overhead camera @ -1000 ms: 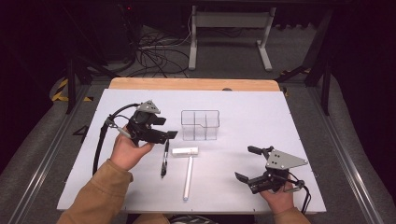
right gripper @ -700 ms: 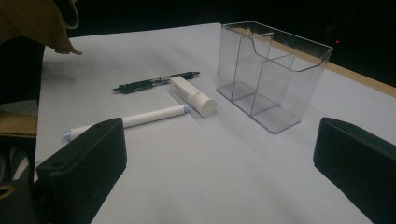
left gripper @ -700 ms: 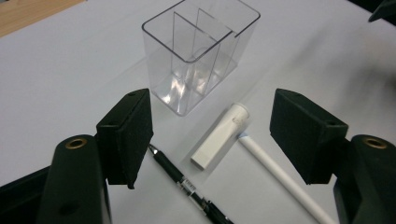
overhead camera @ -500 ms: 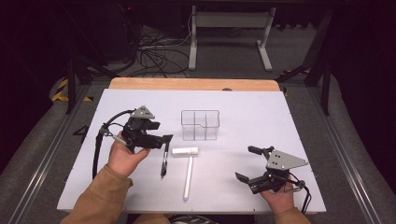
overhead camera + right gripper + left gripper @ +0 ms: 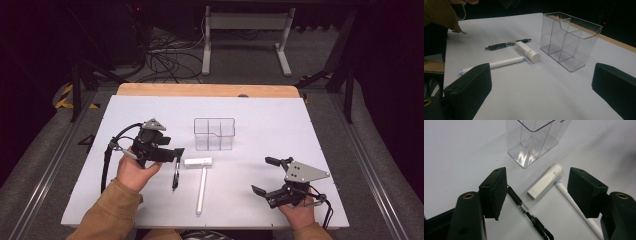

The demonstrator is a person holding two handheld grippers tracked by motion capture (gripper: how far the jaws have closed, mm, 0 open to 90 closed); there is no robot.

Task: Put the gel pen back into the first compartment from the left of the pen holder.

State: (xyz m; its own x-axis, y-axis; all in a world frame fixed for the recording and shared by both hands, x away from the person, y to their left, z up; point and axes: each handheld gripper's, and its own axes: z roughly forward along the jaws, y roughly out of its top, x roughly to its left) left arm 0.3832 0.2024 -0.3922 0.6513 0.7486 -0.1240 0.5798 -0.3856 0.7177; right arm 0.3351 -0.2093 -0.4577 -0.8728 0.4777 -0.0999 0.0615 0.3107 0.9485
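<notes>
The left gripper (image 5: 172,154) hangs over the table (image 5: 325,130) with its jaws apart and nothing between the pads; they have just been closing a little. Below and between them lie the black pen (image 5: 529,211) and the short white tube (image 5: 545,182), with the long white stick (image 5: 576,206) under the farther jaw. The pen is nearest the jaw at the left of the left gripper view, so it looks like the piece being lined up for a pick.

Just beyond the jaws stands the clear organizer (image 5: 214,134), upright and empty, its compartments open at the top. It probably stands so close so that each piece needs only a short carry.

The right gripper (image 5: 270,175) rests low near the table's near edge, well apart from the three pieces, jaws spread and empty. Ahead of it lie the stick (image 5: 496,63), the tube (image 5: 527,52), the pen (image 5: 507,44) and the organizer (image 5: 571,37); it seems parked, leaving the left room to work.
</notes>
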